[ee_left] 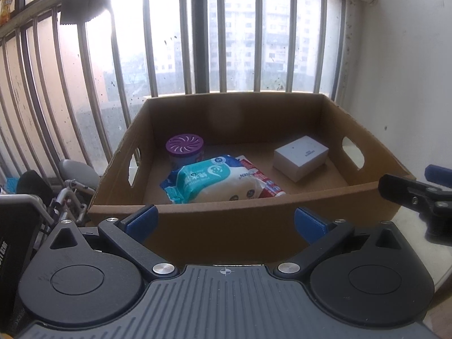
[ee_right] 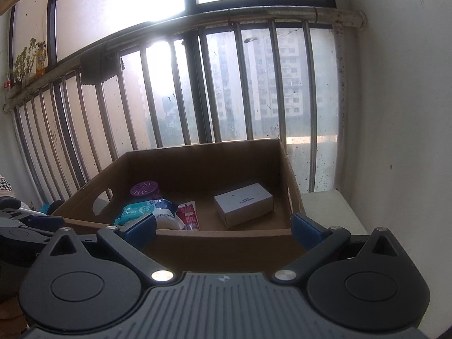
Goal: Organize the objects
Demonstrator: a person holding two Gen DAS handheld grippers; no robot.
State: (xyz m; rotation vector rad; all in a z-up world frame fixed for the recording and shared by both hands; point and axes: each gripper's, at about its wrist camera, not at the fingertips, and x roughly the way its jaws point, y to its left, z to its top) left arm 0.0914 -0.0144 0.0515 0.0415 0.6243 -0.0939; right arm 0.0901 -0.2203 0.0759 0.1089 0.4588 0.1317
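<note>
An open cardboard box (ee_left: 243, 220) (ee_right: 226, 243) with handle cut-outs stands before a barred window. Inside lie a teal wipes pack (ee_left: 214, 182) (ee_right: 135, 210), a red-and-white packet (ee_left: 264, 182) (ee_right: 189, 214), a jar with a purple vented lid (ee_left: 185, 144) (ee_right: 144, 189) and a small white carton (ee_left: 301, 156) (ee_right: 243, 204). My left gripper (ee_left: 226, 221) is open just short of the box's near wall, nothing between its blue pads. My right gripper (ee_right: 224, 230) is open and empty at the same wall, and shows in the left wrist view at the right edge (ee_left: 412, 197).
Metal window bars (ee_left: 183, 42) and glass run behind the box. A white wall (ee_left: 409, 70) closes the right side, with a pale ledge (ee_right: 330, 212) beside the box. A folded metal-frame chair (ee_left: 70, 189) and dark items crowd the left.
</note>
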